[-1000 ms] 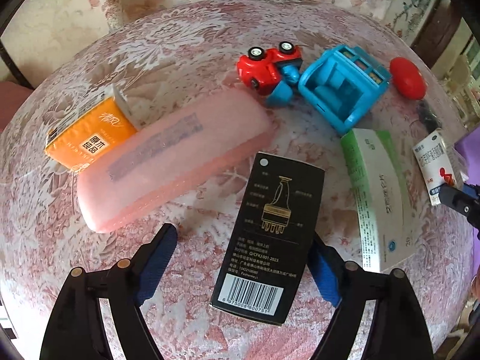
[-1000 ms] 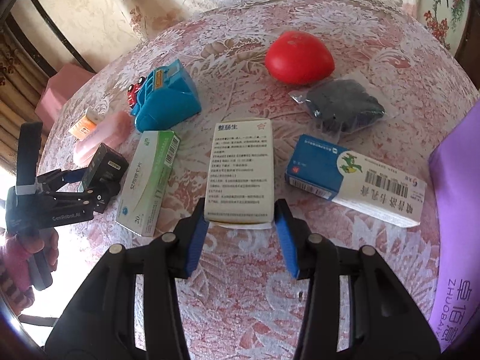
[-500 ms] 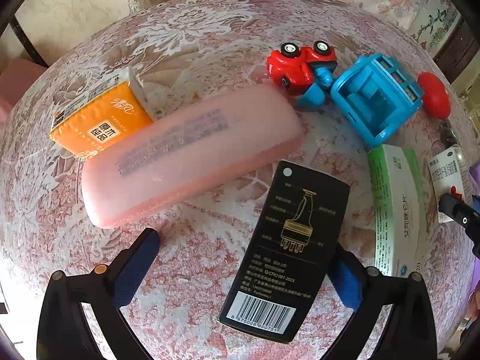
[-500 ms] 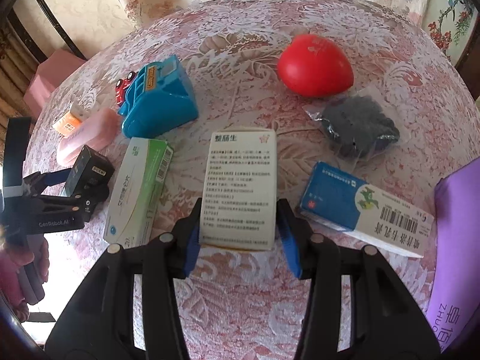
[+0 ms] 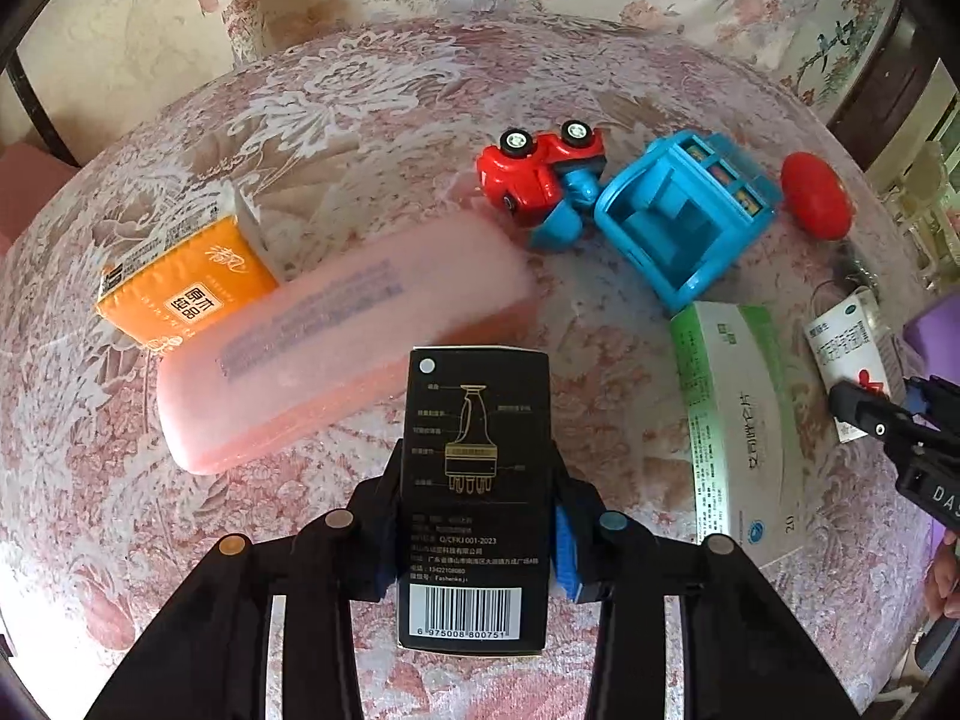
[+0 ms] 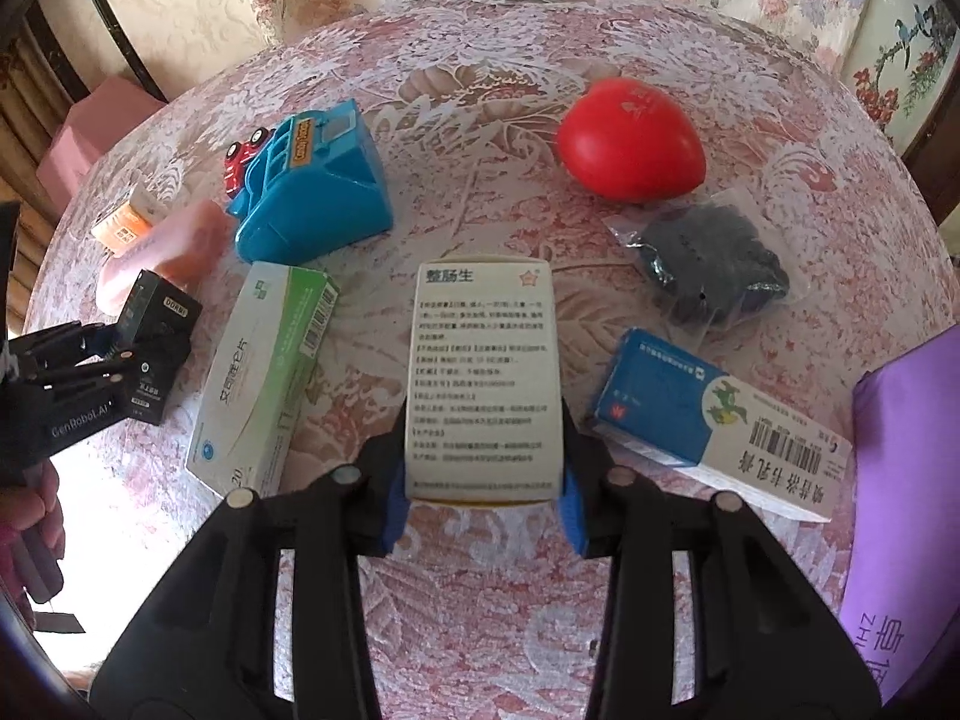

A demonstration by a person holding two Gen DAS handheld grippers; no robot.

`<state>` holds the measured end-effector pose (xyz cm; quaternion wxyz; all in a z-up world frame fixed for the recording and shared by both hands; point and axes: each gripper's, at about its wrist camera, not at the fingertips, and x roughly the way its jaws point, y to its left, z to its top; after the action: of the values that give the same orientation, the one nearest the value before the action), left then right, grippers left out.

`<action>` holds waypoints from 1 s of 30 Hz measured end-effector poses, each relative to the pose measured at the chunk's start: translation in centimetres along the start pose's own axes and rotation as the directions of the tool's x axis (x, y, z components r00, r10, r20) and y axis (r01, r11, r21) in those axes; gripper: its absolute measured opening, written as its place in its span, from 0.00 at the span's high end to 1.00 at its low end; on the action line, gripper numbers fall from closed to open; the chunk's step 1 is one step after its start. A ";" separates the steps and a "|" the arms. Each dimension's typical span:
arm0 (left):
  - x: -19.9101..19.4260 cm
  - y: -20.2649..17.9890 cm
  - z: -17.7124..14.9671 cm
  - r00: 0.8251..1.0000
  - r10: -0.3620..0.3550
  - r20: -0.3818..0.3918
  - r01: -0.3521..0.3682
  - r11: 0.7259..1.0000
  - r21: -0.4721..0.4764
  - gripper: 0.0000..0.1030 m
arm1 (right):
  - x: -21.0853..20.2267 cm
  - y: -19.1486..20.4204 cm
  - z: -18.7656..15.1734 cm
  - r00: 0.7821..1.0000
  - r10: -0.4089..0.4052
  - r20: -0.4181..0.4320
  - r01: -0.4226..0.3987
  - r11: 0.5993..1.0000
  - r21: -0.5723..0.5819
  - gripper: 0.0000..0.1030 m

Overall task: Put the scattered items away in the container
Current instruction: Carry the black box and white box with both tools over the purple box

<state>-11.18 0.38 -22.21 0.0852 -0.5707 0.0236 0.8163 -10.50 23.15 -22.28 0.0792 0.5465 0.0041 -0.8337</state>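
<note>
We see the round table [image 6: 480, 66] under its pink-and-white lace cloth, carrying everything. At its right edge sits the purple container [image 6: 912, 480], only partly in view. Next in size, the pink case [image 5: 336, 348] lies slanted on the left side, with the orange tissue pack [image 5: 180, 294] touching its far end. The blue toy truck [image 6: 312, 204] lies tipped on its side, its red cab [image 5: 540, 174] pointing away from the green-and-white box [image 6: 264, 372], which lies flat just beside it. The red heart-shaped ball [image 6: 630, 144] sits toward the far right, near a clear bag of dark items [image 6: 714, 264]; the blue-and-white box [image 6: 714, 420] lies between that bag and the container.

Our left gripper [image 5: 474, 516] is clamped on the black box [image 5: 474, 498], its 2 blue pads pressed against the box's long sides, barcode end nearest the camera. Our right gripper [image 6: 483, 450] is clamped the same way on the white medicine box [image 6: 483, 372], printed face up. We cannot tell whether either box is lifted off the cloth.
</note>
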 end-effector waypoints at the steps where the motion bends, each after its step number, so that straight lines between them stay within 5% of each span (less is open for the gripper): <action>1: 0.0 0.1 0.2 1.000 -0.007 -0.002 0.007 1.000 -0.004 0.62 | 0.0 0.0 -0.1 1.000 0.000 0.002 0.000 1.000 -0.003 0.59; 15: -3.7 -0.1 -0.7 0.999 -0.038 0.013 0.037 0.999 0.018 0.62 | -5.9 1.1 -1.6 0.999 -0.005 0.051 0.005 1.000 -0.002 0.59; 21: -7.1 -4.6 -1.5 0.995 -0.093 0.021 0.089 0.986 0.139 0.62 | -12.0 0.6 -3.8 0.994 -0.044 0.097 0.042 0.999 0.022 0.59; 30: -12.4 -14.6 -1.2 0.974 -0.219 0.062 0.192 0.937 0.293 0.62 | -18.8 -5.8 -7.4 0.992 -0.058 0.113 0.046 0.993 0.104 0.59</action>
<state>-3.53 13.19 -10.14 0.2524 -0.5130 0.0769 0.8168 2.83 31.95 -8.57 0.0297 0.5003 -0.0287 -0.8649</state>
